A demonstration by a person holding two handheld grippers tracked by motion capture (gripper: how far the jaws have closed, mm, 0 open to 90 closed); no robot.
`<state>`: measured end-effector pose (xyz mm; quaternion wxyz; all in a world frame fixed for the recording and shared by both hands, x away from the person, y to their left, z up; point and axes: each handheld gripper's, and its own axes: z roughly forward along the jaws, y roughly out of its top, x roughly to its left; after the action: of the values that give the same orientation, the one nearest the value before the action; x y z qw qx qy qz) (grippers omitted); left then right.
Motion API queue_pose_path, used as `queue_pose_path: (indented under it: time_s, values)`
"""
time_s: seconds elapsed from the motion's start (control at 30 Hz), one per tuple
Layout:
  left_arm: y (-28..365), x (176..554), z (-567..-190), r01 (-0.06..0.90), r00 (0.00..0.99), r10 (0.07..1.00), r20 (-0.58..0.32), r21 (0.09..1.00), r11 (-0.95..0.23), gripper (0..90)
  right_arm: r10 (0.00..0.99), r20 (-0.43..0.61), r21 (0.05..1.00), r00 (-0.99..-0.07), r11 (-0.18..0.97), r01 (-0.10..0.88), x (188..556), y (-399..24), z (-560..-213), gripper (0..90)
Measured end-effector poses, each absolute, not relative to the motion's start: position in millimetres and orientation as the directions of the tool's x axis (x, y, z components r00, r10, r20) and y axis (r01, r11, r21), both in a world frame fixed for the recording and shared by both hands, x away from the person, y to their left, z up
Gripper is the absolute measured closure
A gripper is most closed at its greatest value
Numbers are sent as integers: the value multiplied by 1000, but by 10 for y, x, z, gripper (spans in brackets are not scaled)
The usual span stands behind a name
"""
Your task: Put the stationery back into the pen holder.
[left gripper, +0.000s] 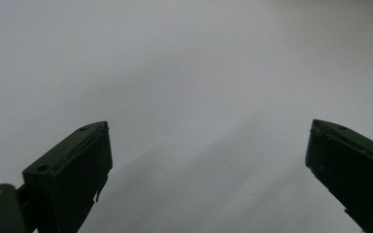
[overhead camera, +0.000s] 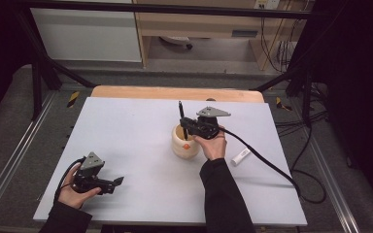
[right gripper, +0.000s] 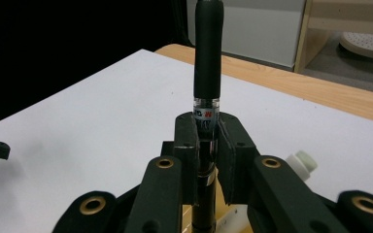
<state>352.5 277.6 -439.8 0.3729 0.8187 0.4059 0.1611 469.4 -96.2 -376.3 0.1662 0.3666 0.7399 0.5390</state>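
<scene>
Black jaws of your left gripper [overhead camera: 118, 181] stand wide apart with nothing between them, resting low at seven o'clock on the white table [overhead camera: 136, 126]. Farther in, at centre, your right gripper [overhead camera: 185, 124] is clamped on a black pen [overhead camera: 181, 112], held upright, its lower end inside the cream holder [overhead camera: 185, 143]. A white tube [overhead camera: 240, 156] lies near the holder's four o'clock.
</scene>
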Motion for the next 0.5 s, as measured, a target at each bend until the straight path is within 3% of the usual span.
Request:
queue_pose_path:
  time_s: [0.5]
  values:
    - [2779,3528,-4405,546,621,783,-36,737,-399,31,720,185,900,-669,149,410,4641,-989,-3979,797]
